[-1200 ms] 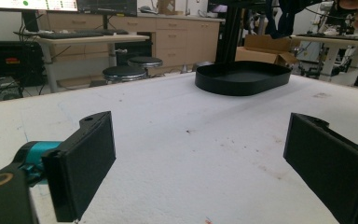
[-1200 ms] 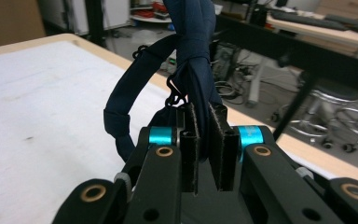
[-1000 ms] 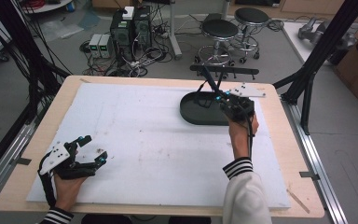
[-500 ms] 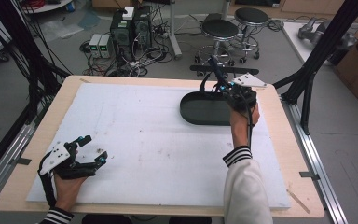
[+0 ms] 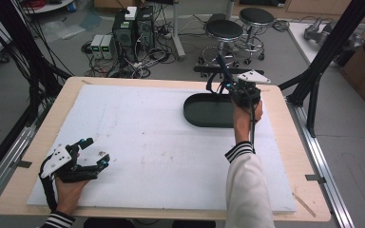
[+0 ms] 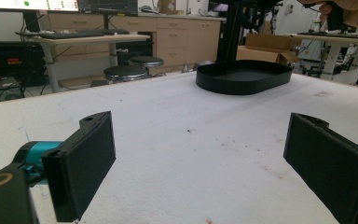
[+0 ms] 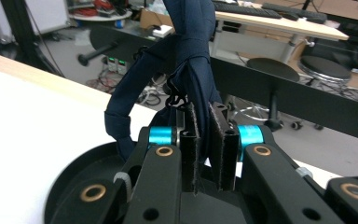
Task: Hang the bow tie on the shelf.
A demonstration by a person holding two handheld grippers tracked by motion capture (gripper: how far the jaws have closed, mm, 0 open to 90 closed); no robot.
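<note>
My right gripper is over the far right end of the black oval tray. It is shut on a dark blue fabric strap. The strap sticks up from between the pads, and a loop of it hangs down toward the tray. My left gripper rests at the near left of the white board. Its jaws are wide apart with nothing between them.
The white board lies on a wooden table with edges close on every side. Beyond the far edge stand two stools, computer boxes and cables. Black frame posts rise at both far corners.
My right gripper has carried the strap toward the table's far edge, from over the tray's middle to its far right rim. The left gripper has not moved.
</note>
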